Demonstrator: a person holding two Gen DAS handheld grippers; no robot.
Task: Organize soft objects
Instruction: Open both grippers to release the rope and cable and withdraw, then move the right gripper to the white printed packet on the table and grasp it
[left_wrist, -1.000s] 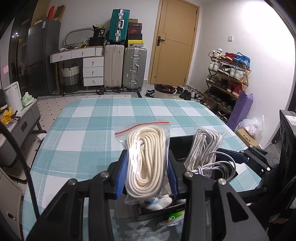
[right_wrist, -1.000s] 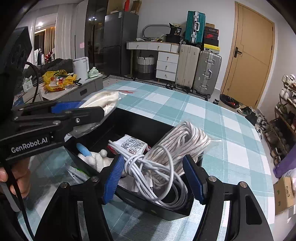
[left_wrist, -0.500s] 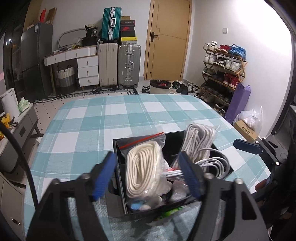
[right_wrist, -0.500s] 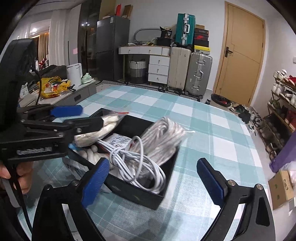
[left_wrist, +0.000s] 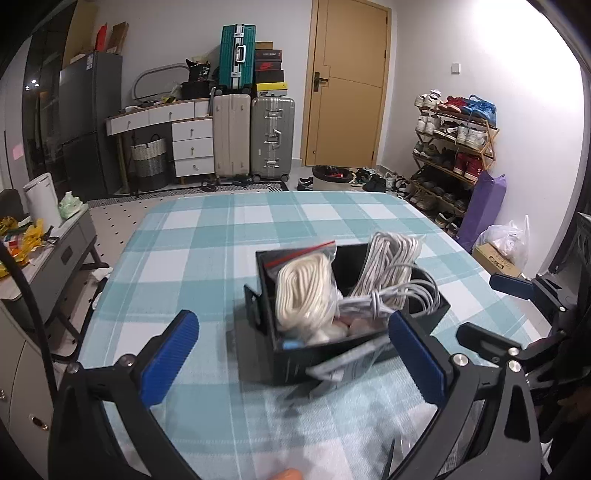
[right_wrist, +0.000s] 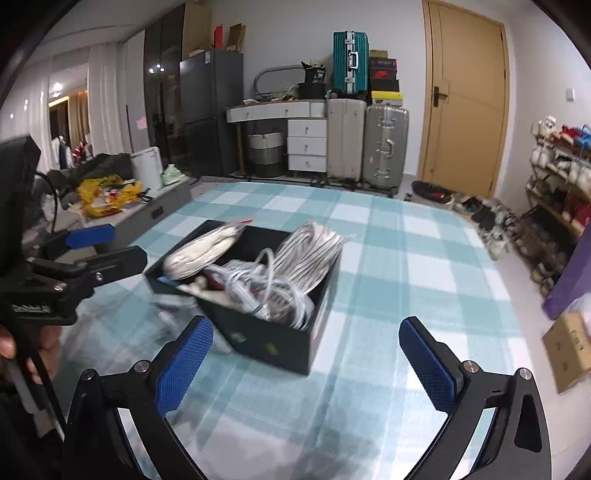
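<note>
A black box (left_wrist: 291, 363) (right_wrist: 273, 341) stands on the checked tablecloth. In it lie a bagged cream rope (left_wrist: 303, 291) (right_wrist: 199, 251), a bagged grey-white cord (left_wrist: 391, 258) (right_wrist: 310, 251) and a loose white cable (left_wrist: 399, 297) (right_wrist: 266, 284). My left gripper (left_wrist: 295, 356) is open and empty, held back in front of the box. My right gripper (right_wrist: 304, 363) is open and empty, back from the box's near corner. A plastic bag (left_wrist: 343, 365) lies flat against the box's front.
The table (left_wrist: 207, 236) carries a teal and white checked cloth. A grey side bench (left_wrist: 55, 254) with clutter stands to the left. Suitcases (left_wrist: 255, 136), a door and a shoe rack (left_wrist: 450, 147) stand beyond the far edge.
My left gripper let go of the bagged cream rope, which now rests in the box. Both grippers opened wide and pulled back from the box.
</note>
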